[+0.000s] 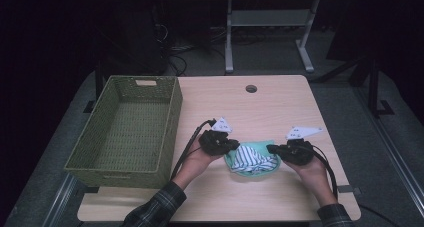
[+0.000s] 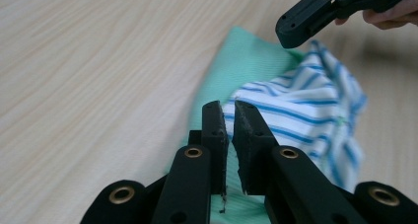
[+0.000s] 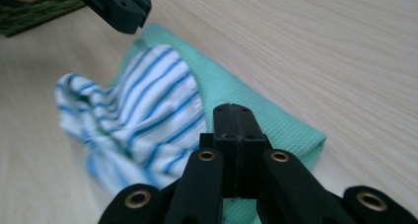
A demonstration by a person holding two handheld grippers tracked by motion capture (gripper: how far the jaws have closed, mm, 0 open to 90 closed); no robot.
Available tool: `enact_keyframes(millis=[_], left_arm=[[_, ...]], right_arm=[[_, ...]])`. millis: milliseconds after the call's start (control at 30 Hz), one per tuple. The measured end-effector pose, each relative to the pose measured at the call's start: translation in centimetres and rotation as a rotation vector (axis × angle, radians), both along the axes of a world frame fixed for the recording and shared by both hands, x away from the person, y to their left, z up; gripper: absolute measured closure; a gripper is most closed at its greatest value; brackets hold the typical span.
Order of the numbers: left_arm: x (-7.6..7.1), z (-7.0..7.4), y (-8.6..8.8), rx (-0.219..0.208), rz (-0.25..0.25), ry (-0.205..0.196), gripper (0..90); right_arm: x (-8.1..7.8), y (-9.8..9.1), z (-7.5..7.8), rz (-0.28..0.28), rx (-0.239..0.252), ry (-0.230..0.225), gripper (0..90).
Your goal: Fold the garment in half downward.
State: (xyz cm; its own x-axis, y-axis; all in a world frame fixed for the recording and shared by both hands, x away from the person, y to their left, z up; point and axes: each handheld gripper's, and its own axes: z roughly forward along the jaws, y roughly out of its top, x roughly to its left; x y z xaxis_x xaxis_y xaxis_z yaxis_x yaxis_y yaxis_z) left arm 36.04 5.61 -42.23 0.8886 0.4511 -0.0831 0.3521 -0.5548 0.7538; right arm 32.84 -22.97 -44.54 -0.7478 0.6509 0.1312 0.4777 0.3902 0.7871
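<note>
Lying on the green cloth [image 1: 267, 146] near the table's [image 1: 280, 102] front edge, just right of the wicker basket [image 1: 125, 127]: the crumpled blue-striped cloth [image 1: 255, 159]. Hovering at its left with jaws all but together, a thin slit between them and nothing clamped: the left gripper [image 2: 229, 128]. Hovering at its right, jaws pressed fully together and gripping nothing: the right gripper [image 3: 238, 120].

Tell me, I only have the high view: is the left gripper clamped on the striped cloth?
Observer: No. The left gripper is all but shut, with a thin slit between its jaws and no fabric in it.
Operator: And the right?
Observer: The right gripper has its jaws pressed together, empty, over the green cloth.
Operator: Is the striped one lying flat?
Observer: No, the striped cloth is bunched into a peak on the green one.
</note>
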Motion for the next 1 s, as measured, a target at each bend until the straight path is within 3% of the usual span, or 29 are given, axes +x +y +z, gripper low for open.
enact_keyframes(millis=[67, 233, 367, 533, 667, 833, 1000], left_arm=[[0.3, -0.2, 0.0, 0.004, 0.009, 0.003, 83.4], [1.3, -2.2, -0.2, 0.076, 0.031, 0.044, 83.7], [1.8, -2.9, -0.3, 0.096, 0.04, 0.051, 84.3], [2.1, -3.5, -0.3, 0.107, 0.048, 0.067, 85.1], [2.2, -3.5, -0.2, 0.104, 0.049, 0.072, 84.0], [1.3, -2.0, 0.0, 0.056, 0.045, 0.067, 83.0], [-0.2, -0.6, -0.3, -0.002, -0.012, 0.073, 83.1]], right_arm=[[0.8, 0.2, -0.4, -0.01, 0.0, 0.005, 89.6], [2.3, 0.6, -1.6, -0.031, -0.036, 0.02, 89.7], [2.8, 0.6, -2.7, -0.044, -0.069, 0.049, 89.8], [2.9, 0.6, -3.0, -0.042, -0.067, 0.047, 89.9], [2.9, 0.6, -2.9, -0.044, -0.068, 0.048, 89.8], [3.0, 0.3, -2.2, -0.059, -0.048, 0.011, 89.8], [3.7, 0.2, -1.4, -0.059, -0.045, 0.008, 89.8]])
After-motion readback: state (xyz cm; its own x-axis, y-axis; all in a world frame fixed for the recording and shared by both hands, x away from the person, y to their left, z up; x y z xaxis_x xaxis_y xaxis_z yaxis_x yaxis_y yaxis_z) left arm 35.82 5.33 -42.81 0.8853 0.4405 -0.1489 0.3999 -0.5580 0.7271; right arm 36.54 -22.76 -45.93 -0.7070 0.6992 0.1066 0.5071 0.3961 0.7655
